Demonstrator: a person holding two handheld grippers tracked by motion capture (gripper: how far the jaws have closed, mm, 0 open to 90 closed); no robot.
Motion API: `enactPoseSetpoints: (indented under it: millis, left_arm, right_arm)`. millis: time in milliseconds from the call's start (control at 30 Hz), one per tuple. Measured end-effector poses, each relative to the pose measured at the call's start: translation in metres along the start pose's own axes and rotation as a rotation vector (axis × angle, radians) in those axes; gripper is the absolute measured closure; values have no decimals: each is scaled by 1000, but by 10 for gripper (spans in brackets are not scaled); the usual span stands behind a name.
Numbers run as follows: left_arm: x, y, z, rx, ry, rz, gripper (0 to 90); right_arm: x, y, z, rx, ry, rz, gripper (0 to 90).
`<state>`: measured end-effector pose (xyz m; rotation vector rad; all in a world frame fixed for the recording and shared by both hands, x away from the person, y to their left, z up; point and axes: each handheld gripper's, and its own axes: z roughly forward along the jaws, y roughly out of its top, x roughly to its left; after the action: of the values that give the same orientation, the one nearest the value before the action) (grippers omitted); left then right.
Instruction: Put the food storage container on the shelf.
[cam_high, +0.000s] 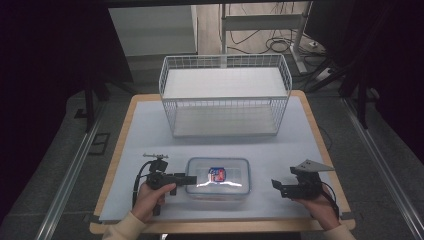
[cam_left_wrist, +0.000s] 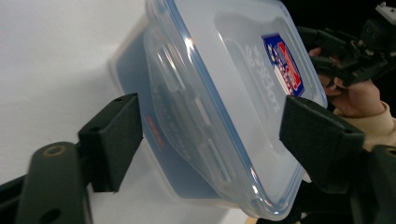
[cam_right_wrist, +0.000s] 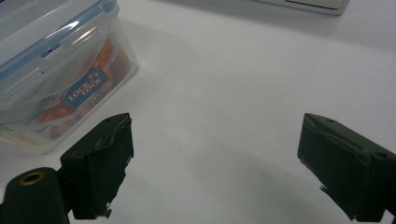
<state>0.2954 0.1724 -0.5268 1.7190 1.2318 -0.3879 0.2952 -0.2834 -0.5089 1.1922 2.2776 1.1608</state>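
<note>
Clear rectangular plastic container with blue-sealed lid (cam_high: 218, 178): on white desk (cam_high: 150, 130), lid on, nothing lifted yet. Left hand-held gripper (cam_left_wrist: 210, 135): jaws wide, straddling its end. Right hand-held gripper (cam_right_wrist: 215, 168): wide, empty, beside it. 1 white wire basket (cam_high: 225, 95) behind, empty.

Count on inspection: one table (cam_high: 150, 145); one wire basket (cam_high: 225, 95); one lidded plastic box (cam_high: 218, 177), bearing one label (cam_high: 217, 174) on its lid; two grippers, left (cam_high: 192, 179) and right (cam_high: 274, 184); two hands, left (cam_high: 150, 197) and right (cam_high: 320, 205).
</note>
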Motion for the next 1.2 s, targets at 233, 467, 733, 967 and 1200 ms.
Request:
enactPoseSetpoints:
  millis: [233,467,733,967,1200]
  left_arm:
    - [0,0,1,-1,-23,-4,267]
    - [0,0,0,-9,-22,-9,295]
    - [1,-1,0,-11,-26,-12,297]
    - [1,-1,0,-10,-29,-12,299]
    - [1,-1,0,-11,-30,-11,298]
  right_arm:
    - [1,1,0,-3,17,10,108]
    - [11,13,1,-24,104,51,108]
    - [30,41,16,7,285,181,109]
    - [46,47,36,74,327,191,109]
    - [51,44,47,115,343,204,109]
